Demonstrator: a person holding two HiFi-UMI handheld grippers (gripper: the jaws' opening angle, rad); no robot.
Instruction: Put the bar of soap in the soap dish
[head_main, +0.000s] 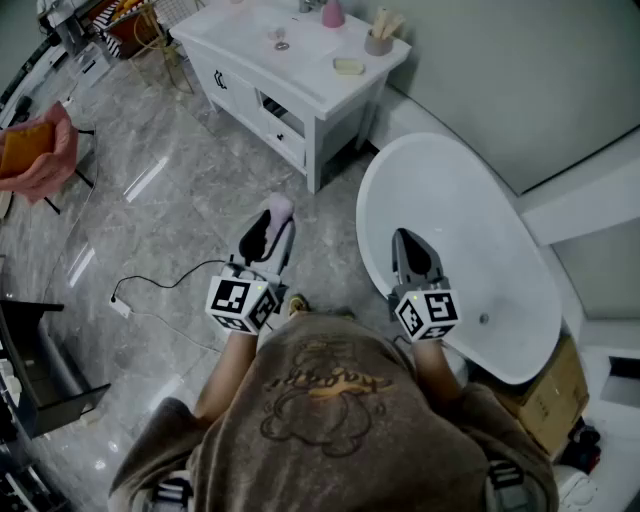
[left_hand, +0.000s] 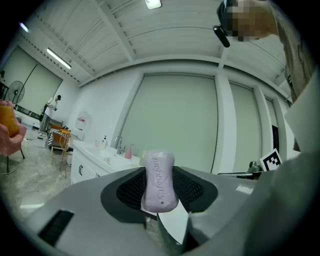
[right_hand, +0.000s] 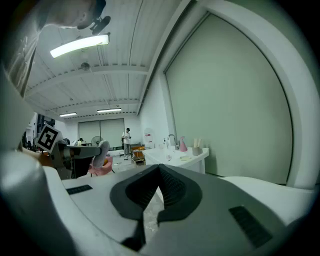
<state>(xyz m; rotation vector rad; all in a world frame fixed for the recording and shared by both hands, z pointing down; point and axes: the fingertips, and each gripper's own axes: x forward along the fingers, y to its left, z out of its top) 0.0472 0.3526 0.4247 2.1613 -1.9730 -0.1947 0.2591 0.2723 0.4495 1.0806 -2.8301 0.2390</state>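
Observation:
A lilac bar of soap (head_main: 278, 209) stands on edge between the jaws of my left gripper (head_main: 270, 228), which is shut on it and held level above the floor. In the left gripper view the soap (left_hand: 159, 183) fills the gap between the ribbed pads. The pale soap dish (head_main: 349, 66) lies on the white vanity top (head_main: 262, 52), well ahead of both grippers. My right gripper (head_main: 414, 256) hovers over the bathtub rim, shut, with nothing between its jaws (right_hand: 159, 174). The right gripper view also catches the soap (right_hand: 103, 152) and the dish (right_hand: 185, 158).
A white oval bathtub (head_main: 500, 262) lies to the right. On the vanity stand a pink bottle (head_main: 333, 13) and a cup of brushes (head_main: 379, 40). A black cable (head_main: 165, 282) trails on the marble floor; a chair with pink cloth (head_main: 38, 150) stands at left. A cardboard box (head_main: 556, 392) sits beyond the tub.

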